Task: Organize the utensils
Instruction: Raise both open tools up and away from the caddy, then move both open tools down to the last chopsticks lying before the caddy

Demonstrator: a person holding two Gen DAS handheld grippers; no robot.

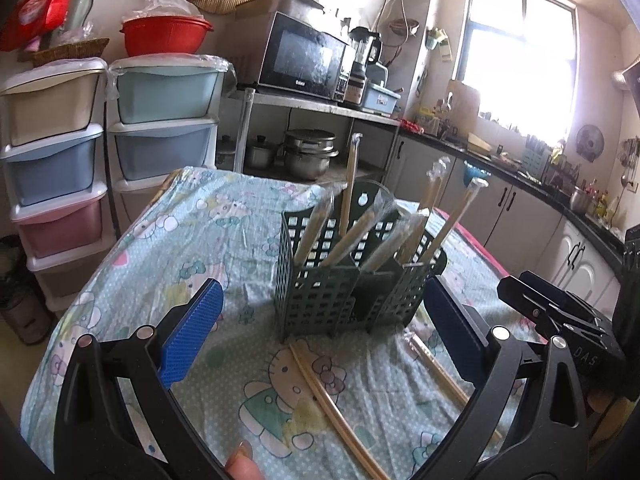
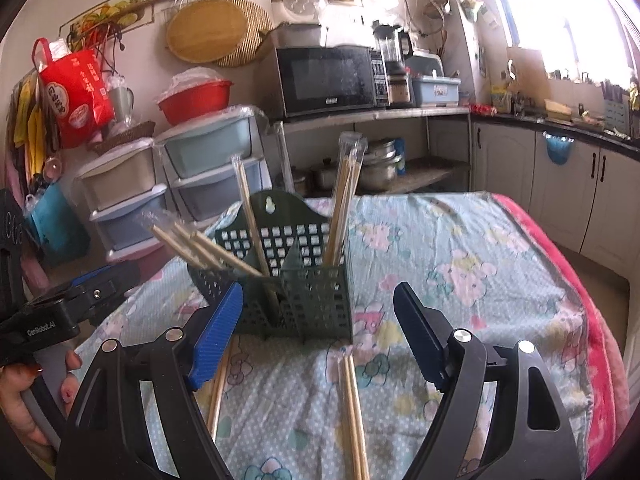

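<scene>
A dark green lattice utensil basket [image 1: 320, 300] stands on the cartoon-cat tablecloth [image 1: 200, 240], with several plastic-wrapped wooden chopsticks [image 1: 352, 184] leaning out of its compartments. My left gripper [image 1: 322, 282] is open, its blue pads apart on either side of the basket's front and short of it. One loose pair of chopsticks [image 1: 320, 384] lies on the cloth between the pads, and another pair [image 1: 436, 368] lies by the right pad. My right gripper [image 2: 318, 288] is also open and empty in front of the basket [image 2: 320, 304], above a loose pair [image 2: 352, 408]. A second pair [image 2: 218, 392] lies under its left pad.
Stacked plastic drawers [image 1: 52, 152] stand beyond the table's left corner. Behind it a shelf carries a microwave [image 1: 300, 56] above some pots. A kitchen counter [image 1: 520, 176] runs along the right. A red blanket edge [image 2: 560, 280] borders the cloth. A person's hand [image 2: 24, 392] holds the left gripper.
</scene>
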